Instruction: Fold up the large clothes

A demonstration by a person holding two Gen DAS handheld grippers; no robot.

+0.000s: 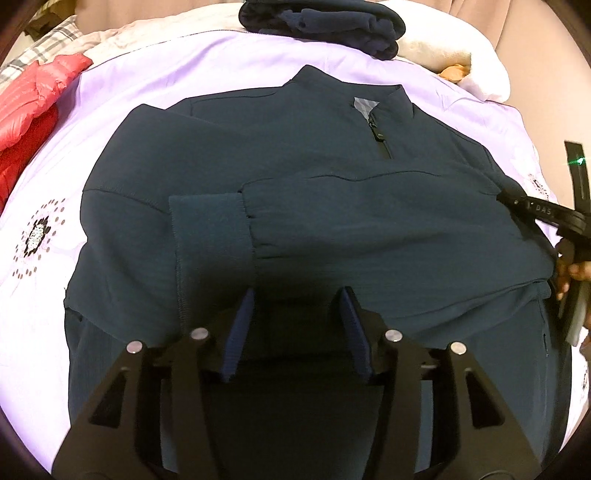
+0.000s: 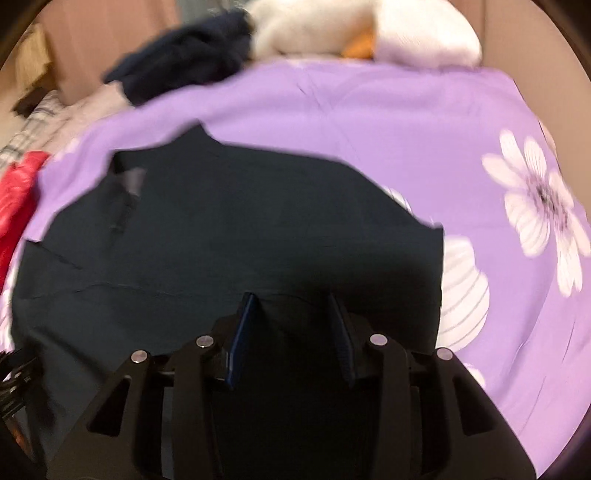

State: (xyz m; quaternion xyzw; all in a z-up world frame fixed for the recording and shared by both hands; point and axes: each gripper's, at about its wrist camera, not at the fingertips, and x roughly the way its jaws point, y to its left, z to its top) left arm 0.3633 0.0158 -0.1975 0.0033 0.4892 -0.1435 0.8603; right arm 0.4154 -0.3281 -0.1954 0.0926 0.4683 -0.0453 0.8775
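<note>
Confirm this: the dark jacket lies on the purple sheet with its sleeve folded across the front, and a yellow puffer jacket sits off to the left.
Nearly. The puffer jacket is red, not yellow, as the left wrist view shows. The dark jacket does lie on the purple sheet, its sleeve folded across the front.

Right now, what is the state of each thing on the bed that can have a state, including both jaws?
Teal jacket: flat on the lilac floral bedsheet, both sleeves folded across the chest, zip shut except at the collar.
Navy garment: folded, beyond the collar.
Red puffer jacket: rumpled, unfolded.
Left gripper: jaws open, empty.
Right gripper: jaws open, empty.
</note>
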